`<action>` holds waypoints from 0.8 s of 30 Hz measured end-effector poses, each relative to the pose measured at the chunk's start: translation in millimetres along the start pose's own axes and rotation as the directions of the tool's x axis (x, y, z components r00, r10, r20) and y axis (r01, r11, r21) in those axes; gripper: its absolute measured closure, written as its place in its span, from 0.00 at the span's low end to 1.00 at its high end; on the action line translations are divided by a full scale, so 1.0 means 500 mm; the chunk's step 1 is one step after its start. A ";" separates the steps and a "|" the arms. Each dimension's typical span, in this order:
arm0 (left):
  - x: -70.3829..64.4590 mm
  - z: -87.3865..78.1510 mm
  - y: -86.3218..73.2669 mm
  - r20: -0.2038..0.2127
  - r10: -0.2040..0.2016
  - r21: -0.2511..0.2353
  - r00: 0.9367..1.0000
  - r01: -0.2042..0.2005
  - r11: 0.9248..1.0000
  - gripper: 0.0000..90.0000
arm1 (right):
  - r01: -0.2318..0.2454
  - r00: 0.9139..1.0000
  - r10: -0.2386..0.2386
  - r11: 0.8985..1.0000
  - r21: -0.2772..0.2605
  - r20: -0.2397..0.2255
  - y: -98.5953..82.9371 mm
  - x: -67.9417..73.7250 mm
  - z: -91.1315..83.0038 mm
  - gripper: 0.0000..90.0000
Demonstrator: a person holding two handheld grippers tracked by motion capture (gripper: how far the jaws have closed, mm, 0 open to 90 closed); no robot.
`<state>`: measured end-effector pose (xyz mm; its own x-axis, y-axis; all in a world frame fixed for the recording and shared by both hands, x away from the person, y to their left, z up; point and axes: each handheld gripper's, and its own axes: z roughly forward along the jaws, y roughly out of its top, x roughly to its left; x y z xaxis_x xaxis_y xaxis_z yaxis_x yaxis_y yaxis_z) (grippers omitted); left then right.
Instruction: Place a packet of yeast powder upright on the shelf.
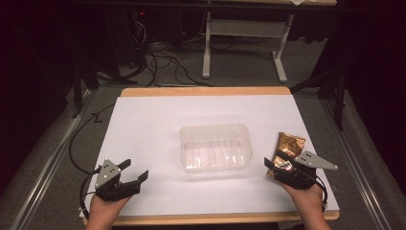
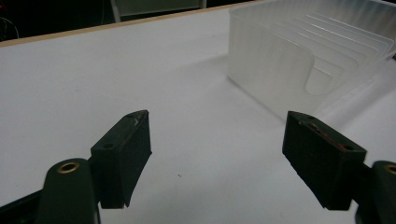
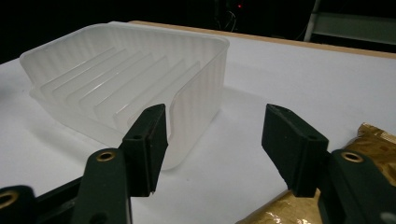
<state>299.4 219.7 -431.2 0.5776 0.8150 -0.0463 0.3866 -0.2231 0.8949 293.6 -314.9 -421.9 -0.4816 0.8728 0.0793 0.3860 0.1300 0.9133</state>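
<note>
My right tongs (image 3: 212, 149) hang spread above the gold packet (image 3: 373, 140); pinch its slick edge and it may slip. Left tongs (image 2: 217, 158) gape empty.

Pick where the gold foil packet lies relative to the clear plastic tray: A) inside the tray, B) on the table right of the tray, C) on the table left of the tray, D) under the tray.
B: in the high view the gold foil packet lies on the white table, right of the clear plastic tray, by the open right hand-held gripper.
</note>
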 end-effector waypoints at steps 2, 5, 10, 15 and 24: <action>-0.001 0.003 0.002 0.004 0.005 0.002 1.000 -0.005 1.000 0.27 | 0.005 1.000 -0.005 1.000 0.004 0.001 0.000 -0.001 -0.001 0.49; -0.005 0.010 0.004 0.003 0.019 0.008 1.000 -0.019 1.000 0.27 | 0.001 1.000 -0.001 1.000 0.014 0.009 -0.002 -0.006 -0.005 0.50; -0.007 0.018 0.006 0.005 0.021 0.019 1.000 -0.021 1.000 0.28 | 0.001 0.999 -0.002 1.000 0.005 0.049 -0.006 -0.019 -0.023 0.55; -0.006 0.017 0.009 0.001 0.022 0.017 1.000 -0.022 1.000 0.32 | -0.021 0.996 0.021 1.000 -0.002 0.090 -0.012 -0.047 -0.035 0.62; -0.004 0.020 0.007 -0.014 0.015 0.026 1.000 -0.015 1.000 0.32 | -0.132 0.967 0.119 0.990 0.044 0.224 -0.006 -0.158 0.005 0.97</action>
<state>307.0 211.8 -432.3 0.5733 0.8189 -0.0263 0.3965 -0.2492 0.8836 332.4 -382.8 -432.1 -0.2432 0.9652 0.0962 0.4804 0.0337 0.8764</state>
